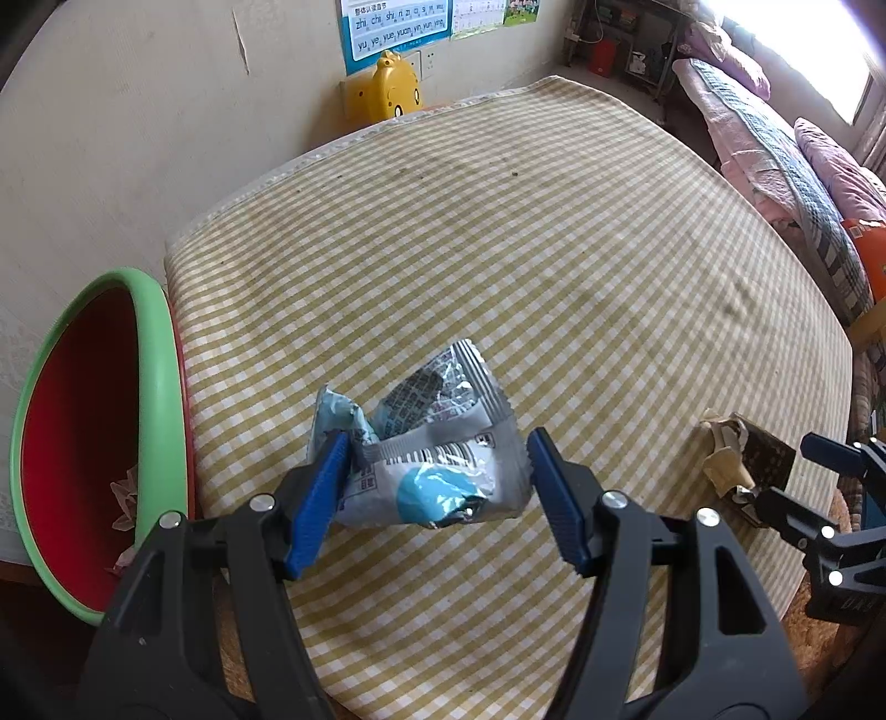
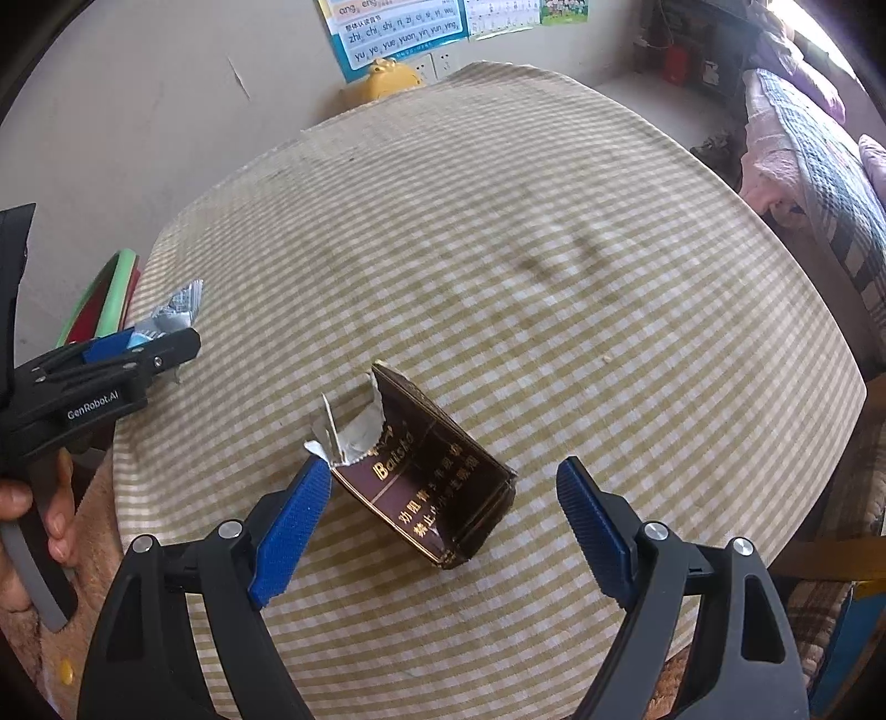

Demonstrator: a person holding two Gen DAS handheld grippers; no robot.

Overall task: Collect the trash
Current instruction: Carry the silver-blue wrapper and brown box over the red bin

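A crumpled silver and light-blue snack wrapper (image 1: 437, 448) lies on the checked cloth of the desk (image 1: 526, 232), near the desk's left edge. The left gripper (image 1: 437, 487) stands open around it: the left finger's blue pad touches the wrapper's torn corner, while the right pad stands just clear of its other side. Beyond that edge, beside the desk, sits a bin (image 1: 160, 387) with a green rim and red inside, with some crumpled paper in it.

Well to the right lies a torn dark-brown cigarette pack (image 2: 432, 471), its foil lining sticking out at the top; gold letters read "Baisha" above lines of Chinese characters. The right gripper (image 2: 437, 526) is spread wide around the pack, the left pad just beside the foil, the right pad well apart from the box.

The rest of the cloth is bare towards the far edge and the right. The left gripper's black body carries "GenRobot.AI". On the wall hangs a pinyin chart (image 1: 396, 27) reading "zhi chi shi ri zi ci si" and "yu ye yue yuan yin yun ying".
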